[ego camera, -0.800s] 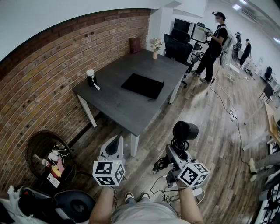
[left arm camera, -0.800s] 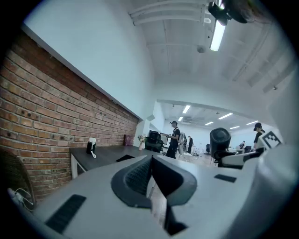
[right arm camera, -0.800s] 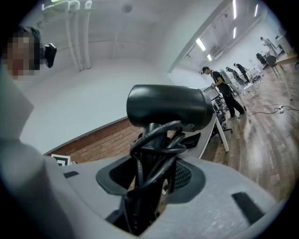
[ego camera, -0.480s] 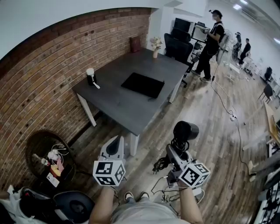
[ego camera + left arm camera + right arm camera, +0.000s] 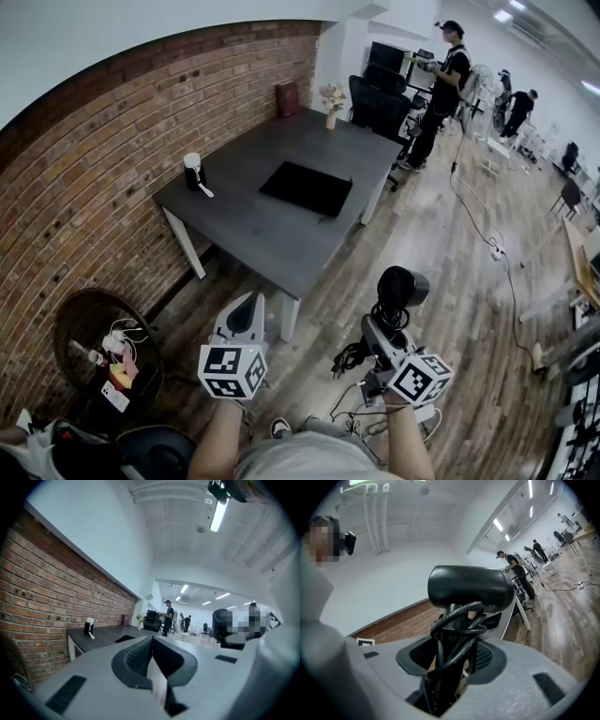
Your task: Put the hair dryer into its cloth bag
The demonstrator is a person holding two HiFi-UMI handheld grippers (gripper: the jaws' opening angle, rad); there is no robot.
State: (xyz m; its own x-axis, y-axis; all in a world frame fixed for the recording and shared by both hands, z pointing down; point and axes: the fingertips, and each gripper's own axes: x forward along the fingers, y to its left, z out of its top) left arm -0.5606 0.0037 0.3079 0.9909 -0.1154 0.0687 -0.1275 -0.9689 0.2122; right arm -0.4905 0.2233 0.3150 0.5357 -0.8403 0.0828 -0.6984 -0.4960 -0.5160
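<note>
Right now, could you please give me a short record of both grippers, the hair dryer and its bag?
left gripper: shut, nothing between its jaws
right gripper: shut on the handle of the hair dryer
hair dryer: black, cord coiled round its handle, head above the jaws
cloth bag: black, flat on the table, apart from both grippers
table: dark grey, beside the brick wall
task: dryer not yet in the bag

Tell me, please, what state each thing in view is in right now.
hair dryer, held by its handle, in the air.
cord, wound round the handle.
right gripper, shut on the hair dryer.
left gripper, shut, nothing between its jaws.
cloth bag, lying flat on the table.
</note>
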